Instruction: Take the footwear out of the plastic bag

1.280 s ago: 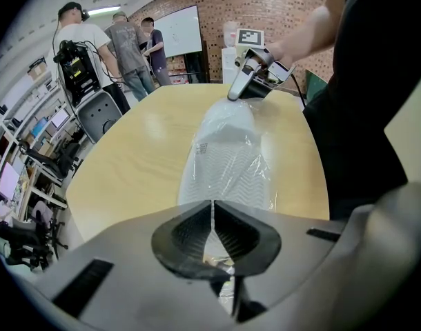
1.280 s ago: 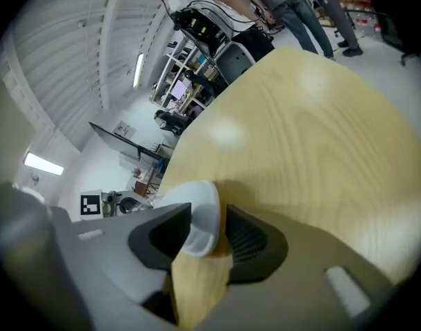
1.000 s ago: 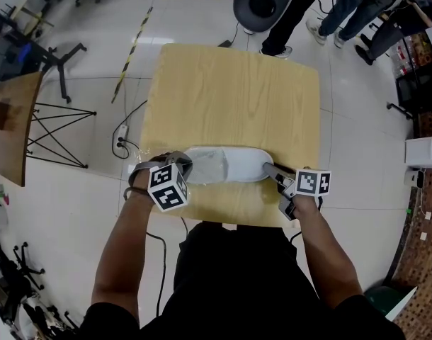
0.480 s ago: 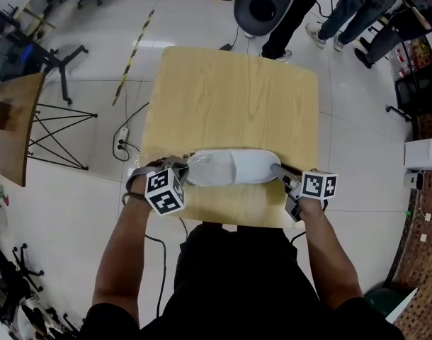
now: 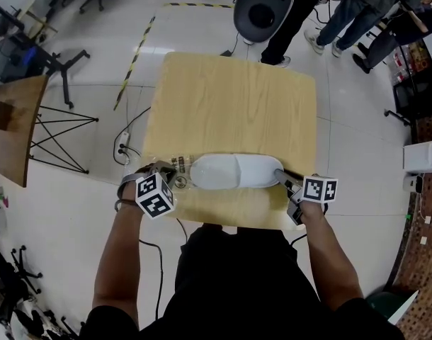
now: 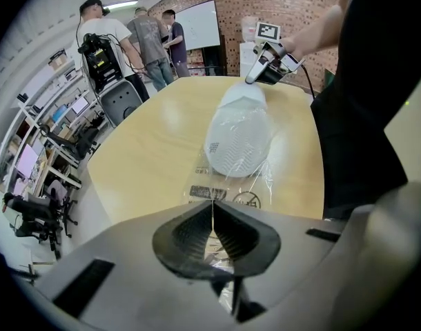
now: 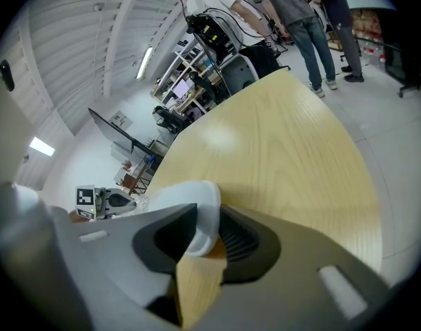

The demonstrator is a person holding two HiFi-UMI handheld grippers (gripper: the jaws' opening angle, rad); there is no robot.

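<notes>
A pair of white footwear [image 5: 234, 172] lies crosswise near the front edge of the wooden table [image 5: 230, 98]. The clear printed plastic bag [image 5: 179, 167] trails off its left end; only that toe end still looks covered. My left gripper [image 5: 170, 174] is at the table's left front corner, its jaws closing, pads pressed on the thin bag film [image 6: 224, 192]. In the left gripper view the footwear [image 6: 238, 133] lies ahead, with the right gripper [image 6: 266, 61] at its far end. My right gripper [image 5: 280, 178] is shut on the footwear's right end [image 7: 190, 209].
A dark office chair [image 5: 262, 2] stands beyond the table's far edge, with people's legs [image 5: 357, 9] at the back right. A brown folding table [image 5: 10, 119] is to the left, and a power strip [image 5: 120, 142] with cables lies on the floor.
My left gripper has moved left and back towards the person, drawing the plastic bag off. More of the white footwear now lies bare. The right gripper has barely moved.
</notes>
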